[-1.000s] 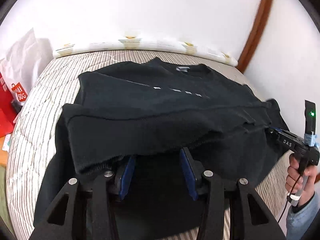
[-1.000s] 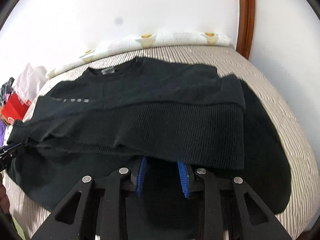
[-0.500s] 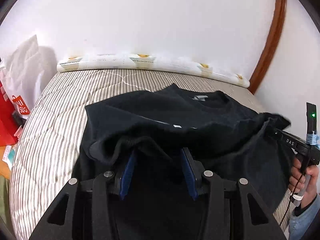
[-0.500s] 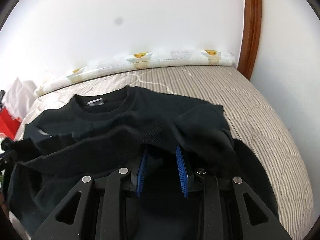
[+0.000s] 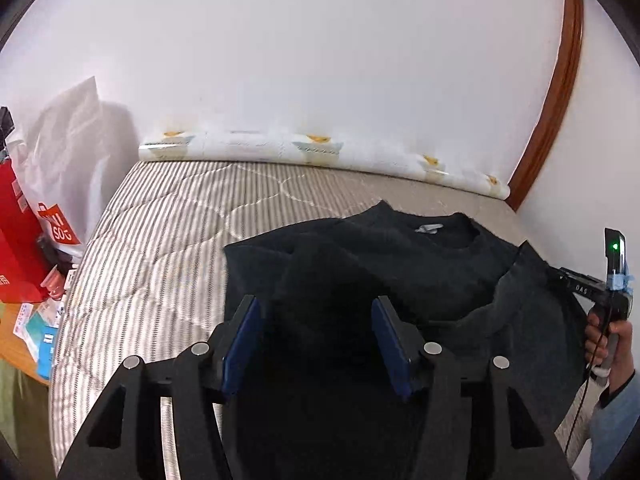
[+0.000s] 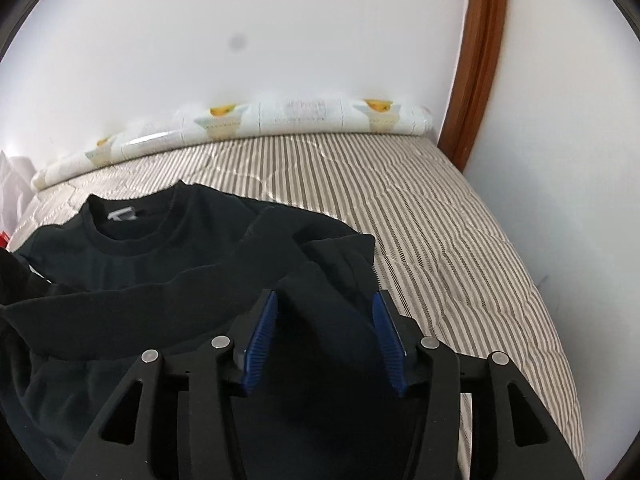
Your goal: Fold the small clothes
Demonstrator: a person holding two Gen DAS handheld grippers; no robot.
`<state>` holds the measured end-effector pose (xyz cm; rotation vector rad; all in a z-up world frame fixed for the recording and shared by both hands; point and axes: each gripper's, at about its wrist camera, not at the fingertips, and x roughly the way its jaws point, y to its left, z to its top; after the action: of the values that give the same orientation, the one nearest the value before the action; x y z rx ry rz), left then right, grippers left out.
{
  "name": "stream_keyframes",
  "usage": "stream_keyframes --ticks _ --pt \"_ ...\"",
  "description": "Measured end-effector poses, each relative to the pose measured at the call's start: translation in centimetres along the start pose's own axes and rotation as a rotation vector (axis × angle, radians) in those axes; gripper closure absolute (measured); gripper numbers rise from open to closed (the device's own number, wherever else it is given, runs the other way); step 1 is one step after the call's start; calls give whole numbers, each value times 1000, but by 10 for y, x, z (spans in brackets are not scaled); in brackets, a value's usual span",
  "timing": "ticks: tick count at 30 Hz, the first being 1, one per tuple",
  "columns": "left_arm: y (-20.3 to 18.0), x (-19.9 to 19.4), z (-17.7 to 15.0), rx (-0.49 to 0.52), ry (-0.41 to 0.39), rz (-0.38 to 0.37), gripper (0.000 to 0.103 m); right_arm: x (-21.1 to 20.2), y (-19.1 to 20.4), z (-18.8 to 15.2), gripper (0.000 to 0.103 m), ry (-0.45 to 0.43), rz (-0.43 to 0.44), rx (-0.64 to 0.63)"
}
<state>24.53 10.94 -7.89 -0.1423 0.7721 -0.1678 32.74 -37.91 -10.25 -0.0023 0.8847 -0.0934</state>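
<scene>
Black sweater point(image 5: 400, 264) bunched on striped bed point(image 5: 168, 216).
Left gripper point(image 5: 316, 320) and right gripper point(image 6: 324, 312) both spread wide, cloth between; red-and-white bag point(image 5: 56, 184) alongside, patterned roll point(image 6: 280, 116) behind.

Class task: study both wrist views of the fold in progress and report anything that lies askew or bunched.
The black knit sweater on the striped quilted mattress is askew: its folded-up hem sits rumpled and uneven below the collar, with a bunched ridge between the right gripper jaws.

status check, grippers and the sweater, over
Left gripper and right gripper: jaws apart, cloth between. Black sweater half folded on striped mattress. Nothing blocking.
</scene>
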Motion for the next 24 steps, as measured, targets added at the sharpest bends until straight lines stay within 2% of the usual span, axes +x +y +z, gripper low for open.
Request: stream_keyframes --ticks 4,7,8,9,10,11,12,13,14,18,21,24 --pt "8 24 3 38 85 11 47 18 3 8 50 42 63 -15" --pt "13 43 5 53 140 31 47 38 10 16 50 85 109 -21" --pt "15 49 6 43 159 31 48 42 11 16 53 93 116 -18" --pt "16 56 7 28 176 17 62 47 13 18 62 101 129 -20" --pt "19 58 10 3 178 9 84 48 14 19 75 99 131 -26" --pt "20 56 10 -9 166 12 90 47 16 20 81 91 123 -31" --pt "20 53 12 -16 149 1 90 41 17 20 88 62 121 -39" --pt "19 47 14 -20 112 -4 91 34 16 20 89 24 126 -44" --pt "19 39 16 -35 64 2 91 23 13 21 90 -34 136 -44" --pt "17 32 24 -73 -16 20 91 3 -6 31 90 -149 183 38" --pt "14 45 31 -68 -21 57 91 8 -12 38 90 -162 192 77" --pt "12 69 31 -75 44 96 91 35 -11 40 90 -90 155 71"
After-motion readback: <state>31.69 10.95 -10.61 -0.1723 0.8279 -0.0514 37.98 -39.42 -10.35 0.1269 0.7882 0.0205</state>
